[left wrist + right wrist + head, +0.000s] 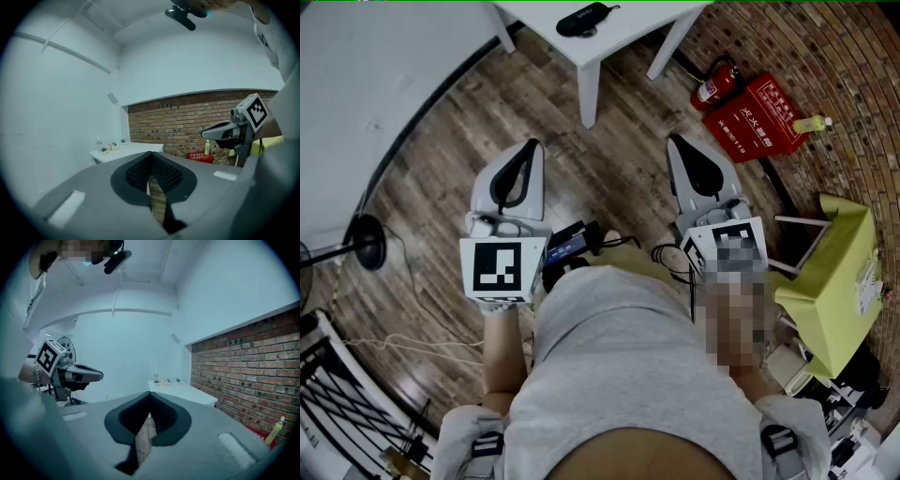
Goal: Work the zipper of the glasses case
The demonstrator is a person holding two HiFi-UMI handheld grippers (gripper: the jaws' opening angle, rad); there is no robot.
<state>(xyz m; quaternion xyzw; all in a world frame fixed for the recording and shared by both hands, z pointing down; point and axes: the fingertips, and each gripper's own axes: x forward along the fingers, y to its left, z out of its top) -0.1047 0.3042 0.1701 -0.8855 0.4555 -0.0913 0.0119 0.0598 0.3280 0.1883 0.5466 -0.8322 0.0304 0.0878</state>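
1. The glasses case (582, 19) lies on the white surface (609, 42), near its front corner. It is dark and untouched, and the task looks not yet begun.
2. Both claws are held well short of that surface, apart from each other and pointing roughly toward it. The left claw (528, 150) is clenched on nothing, and the right claw (673, 142) is likewise closed and empty.
3. To do this step well, I judge that both claws should first be brought up to the surface and released before they reach the case.
4. One claw should then pin the case body so it cannot slide, while the other pinches the zipper pull. The pull cannot be made out from here.
5. Readable writing: the red box (757, 119) on the floor beside the surface carries white Chinese characters, too small to read surely. The fire extinguisher (713, 84) next to it shows no legible label.
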